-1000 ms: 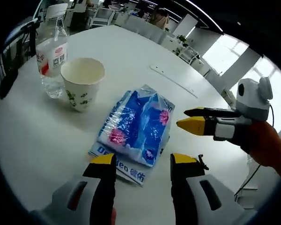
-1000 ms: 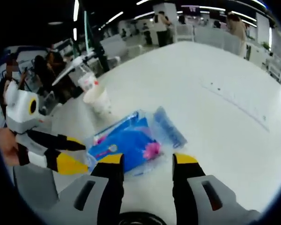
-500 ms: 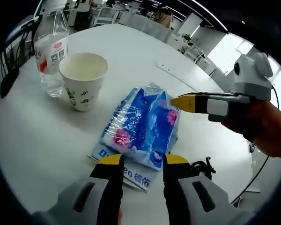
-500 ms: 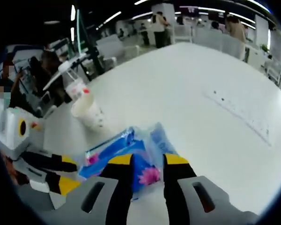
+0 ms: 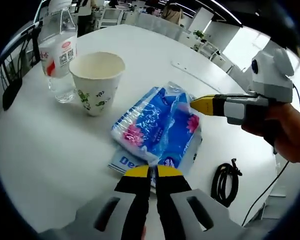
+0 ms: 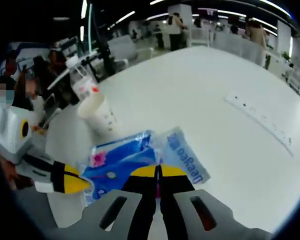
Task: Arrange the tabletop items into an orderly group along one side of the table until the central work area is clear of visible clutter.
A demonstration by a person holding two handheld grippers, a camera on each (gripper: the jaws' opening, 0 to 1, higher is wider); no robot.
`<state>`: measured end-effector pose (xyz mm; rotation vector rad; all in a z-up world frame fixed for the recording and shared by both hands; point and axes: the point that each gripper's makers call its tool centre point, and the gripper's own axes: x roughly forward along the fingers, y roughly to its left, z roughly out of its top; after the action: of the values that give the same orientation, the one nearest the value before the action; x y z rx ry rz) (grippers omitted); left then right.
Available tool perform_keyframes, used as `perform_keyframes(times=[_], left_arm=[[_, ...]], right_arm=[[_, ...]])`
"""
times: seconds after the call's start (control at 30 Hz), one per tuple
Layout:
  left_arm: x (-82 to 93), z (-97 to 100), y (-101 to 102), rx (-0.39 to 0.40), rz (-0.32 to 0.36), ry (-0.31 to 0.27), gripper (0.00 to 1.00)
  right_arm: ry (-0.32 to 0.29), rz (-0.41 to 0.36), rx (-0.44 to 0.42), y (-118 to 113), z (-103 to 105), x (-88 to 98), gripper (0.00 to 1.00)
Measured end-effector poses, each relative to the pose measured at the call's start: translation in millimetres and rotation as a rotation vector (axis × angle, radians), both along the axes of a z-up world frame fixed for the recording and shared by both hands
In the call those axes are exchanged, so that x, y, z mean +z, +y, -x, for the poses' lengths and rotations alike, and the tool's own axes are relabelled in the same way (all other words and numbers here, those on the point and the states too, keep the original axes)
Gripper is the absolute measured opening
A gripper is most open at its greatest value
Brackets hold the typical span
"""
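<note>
A blue tissue pack (image 5: 160, 130) in clear wrap lies on the white round table (image 5: 50, 150), with a second flat pack under it. My left gripper (image 5: 153, 171) is shut on the pack's near edge. My right gripper (image 5: 197, 104) comes in from the right, held by a hand, and is shut on the opposite edge. In the right gripper view the same pack (image 6: 121, 161) lies just ahead of my right gripper (image 6: 159, 171), which pinches its wrapper, and my left gripper (image 6: 77, 184) touches the pack's left end.
A paper cup (image 5: 97, 82) and a water bottle (image 5: 57, 52) stand together near the table's edge beyond the pack. A coiled black cable (image 5: 224, 181) lies to the right. A white power strip (image 6: 262, 122) rests farther out. People and desks fill the background.
Both grippers went from open to shut, each closing on an opposite edge of the tissue pack. The right gripper moved in against the pack's side.
</note>
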<state>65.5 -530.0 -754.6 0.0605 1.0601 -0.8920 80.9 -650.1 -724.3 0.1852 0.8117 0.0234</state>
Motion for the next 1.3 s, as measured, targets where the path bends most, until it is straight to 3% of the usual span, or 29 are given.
perform_keyframes(times=[0.27,0.73,1.3], left_arm=[[5.8,-2.0,4,0.011,0.011,0.0,0.0],[13.4,10.1,16,-0.06,0.007,-0.029,0.0],[23.4,21.5,-1,-0.119,0.001,-0.077,0.0]], right_arm=[[-0.013,0.002,0.004,5,11,6.2,0.0],[-0.026,0.003,0.013,14,40,8.6,0.0],[-0.05,-0.011,-0.082,10,85,10.6,0.0]])
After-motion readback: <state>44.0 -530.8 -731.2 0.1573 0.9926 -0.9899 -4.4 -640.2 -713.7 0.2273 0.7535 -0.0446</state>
